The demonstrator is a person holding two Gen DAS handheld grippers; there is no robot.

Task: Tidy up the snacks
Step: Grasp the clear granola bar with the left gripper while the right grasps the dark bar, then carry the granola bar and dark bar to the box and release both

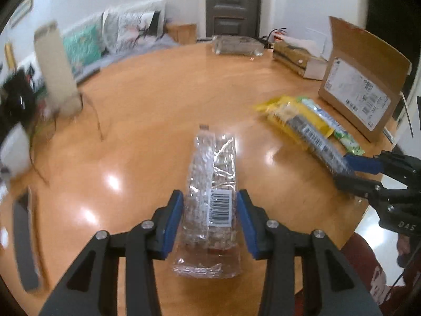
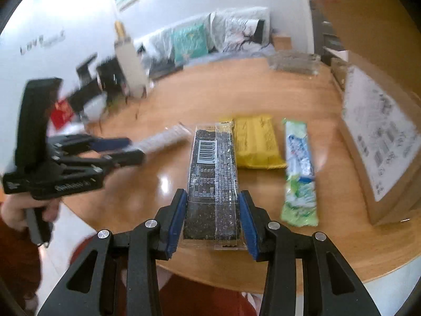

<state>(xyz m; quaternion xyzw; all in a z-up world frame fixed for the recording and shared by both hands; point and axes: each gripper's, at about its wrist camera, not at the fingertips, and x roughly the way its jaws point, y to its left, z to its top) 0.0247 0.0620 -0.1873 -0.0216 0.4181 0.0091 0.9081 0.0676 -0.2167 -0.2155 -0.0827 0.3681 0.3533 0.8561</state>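
left gripper (image 1: 210, 217): jaws narrowed onto a clear-wrapped snack pack (image 1: 211, 197) with a barcode label; both blue pads (image 1: 172, 223) press its long sides. the pack runs from lower centre of the left wrist frame toward mid-frame, over the round wooden table (image 1: 158, 110).

right gripper (image 2: 213, 220): jaws narrowed onto a dark seaweed-type snack bar (image 2: 213, 181) in clear film, blue pads (image 2: 175, 221) against both long edges. the bar occupies lower centre to centre of the right wrist frame, its far end beside a yellow snack packet (image 2: 255, 142). a green-and-white snack packet (image 2: 300, 173) lies right of the yellow one, apart from it. an open cardboard box (image 2: 381, 142) stands at the right edge of the frame.
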